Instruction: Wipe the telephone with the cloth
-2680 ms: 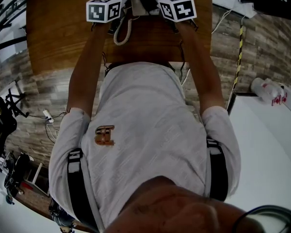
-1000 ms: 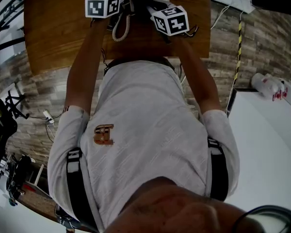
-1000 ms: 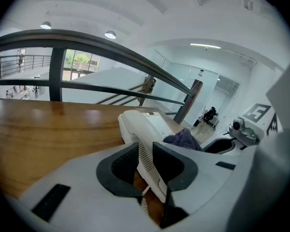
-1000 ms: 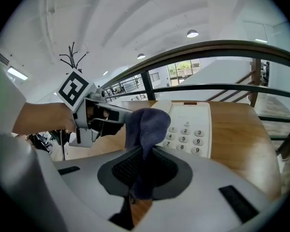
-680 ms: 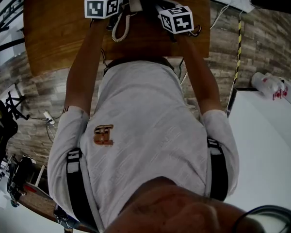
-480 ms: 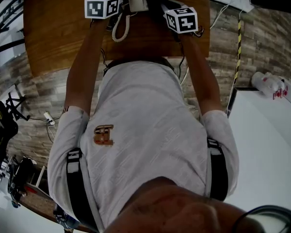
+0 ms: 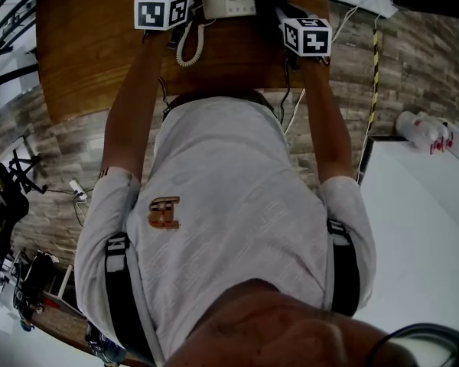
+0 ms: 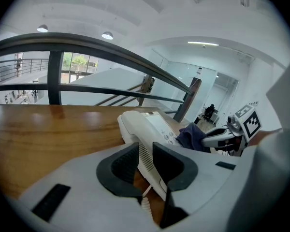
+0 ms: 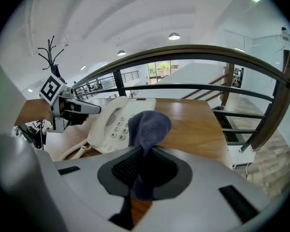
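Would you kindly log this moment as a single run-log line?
left gripper: jaws shut on telephone | right gripper: jaws shut on cloth | cloth position: at telephone's right side | surface: wooden table

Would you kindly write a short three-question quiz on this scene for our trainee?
1. True or false: the right tool is shut on the cloth.
2. What does the left tool clamp? A the telephone; B the cloth; C nothing.
3. Fill in: the telephone stands on a ___ table.
Key: 1 true; 2 A; 3 wooden.
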### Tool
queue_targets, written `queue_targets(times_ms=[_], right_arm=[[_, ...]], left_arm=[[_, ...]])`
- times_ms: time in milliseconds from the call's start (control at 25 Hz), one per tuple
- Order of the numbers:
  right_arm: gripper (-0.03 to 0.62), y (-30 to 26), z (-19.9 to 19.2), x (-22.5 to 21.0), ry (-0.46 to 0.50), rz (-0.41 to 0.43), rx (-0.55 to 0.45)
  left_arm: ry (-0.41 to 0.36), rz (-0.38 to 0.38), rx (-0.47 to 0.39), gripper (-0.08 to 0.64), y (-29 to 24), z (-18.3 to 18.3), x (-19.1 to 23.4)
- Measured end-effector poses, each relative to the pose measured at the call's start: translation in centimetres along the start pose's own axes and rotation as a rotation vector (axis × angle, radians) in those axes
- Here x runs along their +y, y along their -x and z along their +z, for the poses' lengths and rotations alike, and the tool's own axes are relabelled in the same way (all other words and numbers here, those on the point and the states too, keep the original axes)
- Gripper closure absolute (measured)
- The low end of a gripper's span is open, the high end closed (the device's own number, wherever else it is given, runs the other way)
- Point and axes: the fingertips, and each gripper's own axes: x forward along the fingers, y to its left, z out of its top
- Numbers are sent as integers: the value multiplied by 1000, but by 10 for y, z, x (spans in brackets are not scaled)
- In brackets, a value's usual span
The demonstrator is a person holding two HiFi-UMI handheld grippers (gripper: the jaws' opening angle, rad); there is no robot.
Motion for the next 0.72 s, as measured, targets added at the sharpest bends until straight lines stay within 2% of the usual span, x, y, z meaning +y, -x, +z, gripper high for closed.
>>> queue_targets(times_ms=[160,360,520,720], right_arm=[[532,16,14,0,-5,-1,-45],[532,38,47,11,9,23,-136],[532,57,83,33,32,82,-260],[532,90,132,72,69,193,-452]], left_arm=[[-16,2,-14,457,5,3,-3],[-46,-6,-91,459,24,25,-14],[-95,-41,-212,486,44,50,-32],[-210,-91,-395,517,79,90,-72]])
